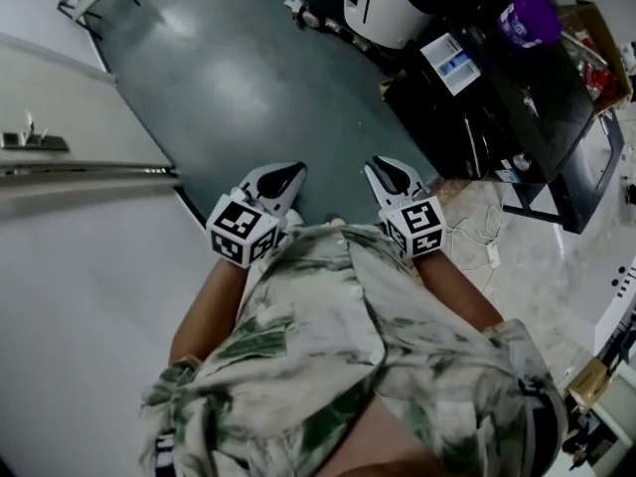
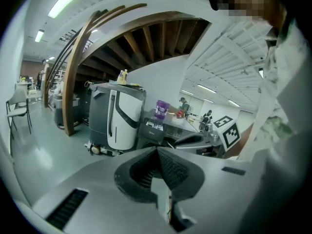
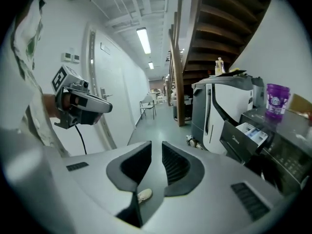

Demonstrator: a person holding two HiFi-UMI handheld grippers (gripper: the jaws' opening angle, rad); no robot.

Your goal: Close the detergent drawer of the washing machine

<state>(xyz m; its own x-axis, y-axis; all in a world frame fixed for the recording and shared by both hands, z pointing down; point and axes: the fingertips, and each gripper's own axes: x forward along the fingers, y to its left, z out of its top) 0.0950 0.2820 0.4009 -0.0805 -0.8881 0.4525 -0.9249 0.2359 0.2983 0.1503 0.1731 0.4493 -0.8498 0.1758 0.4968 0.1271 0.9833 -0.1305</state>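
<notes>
The black washing machine (image 1: 497, 107) stands at the upper right of the head view, its detergent drawer (image 1: 450, 63) pulled out with white and blue compartments showing. The drawer also shows in the right gripper view (image 3: 251, 133) and, small, in the left gripper view (image 2: 155, 126). Both grippers are held close to the person's body, well short of the machine. My left gripper (image 1: 288, 177) (image 2: 157, 150) has its jaw tips touching, nothing between them. My right gripper (image 1: 393, 175) (image 3: 156, 147) shows a narrow empty gap between its jaws.
A purple container (image 1: 532, 16) sits on top of the washing machine. A white and black floor machine (image 1: 383, 3) stands to the washer's left, under a wooden stair (image 3: 219, 28). A white wall with a door (image 1: 60, 147) lies left, a cable (image 1: 477, 237) on the floor.
</notes>
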